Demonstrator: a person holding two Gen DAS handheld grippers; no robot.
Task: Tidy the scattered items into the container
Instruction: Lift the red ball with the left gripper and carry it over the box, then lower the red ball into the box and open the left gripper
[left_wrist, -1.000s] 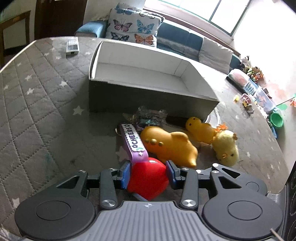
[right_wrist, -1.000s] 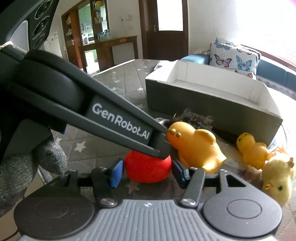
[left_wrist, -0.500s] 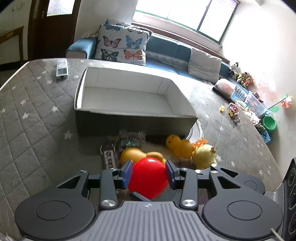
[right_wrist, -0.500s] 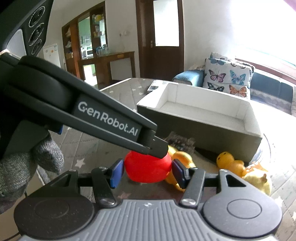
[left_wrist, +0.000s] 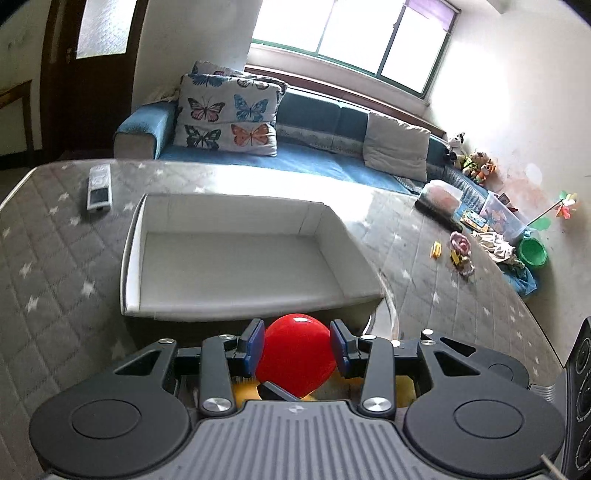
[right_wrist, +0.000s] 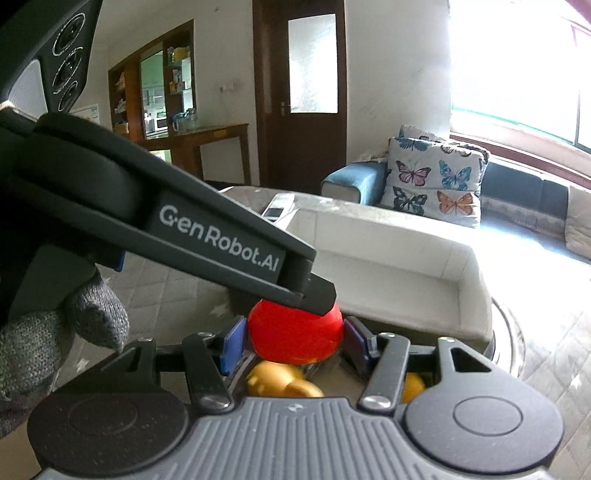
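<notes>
One item, the glossy red plastic ball (left_wrist: 295, 350), is off the quilted surface now. A second ago it lay among the other toys in front of the shallow grey cardboard box with the white lining (left_wrist: 229, 218); it now hangs just short of the box's near wall, at about rim height. The left gripper (left_wrist: 297, 341) has its blue pads clamped on the ball's two sides. The right gripper (right_wrist: 293, 341) has risen with it, and its pads flank the ball closely. Whether they actually press on it I cannot tell, though one of its fingers shows against the ball's underside in the left wrist view.

Over the same second the box has come to look nearer and is seen more from above, its floor bare. The orange rubber duck toys (right_wrist: 280, 382) remain below the ball, in front of the box.

The pick looks done and the carry is under way. The ball probably has to pass over the near wall before release. The rest of the scatter awaits collection.
</notes>
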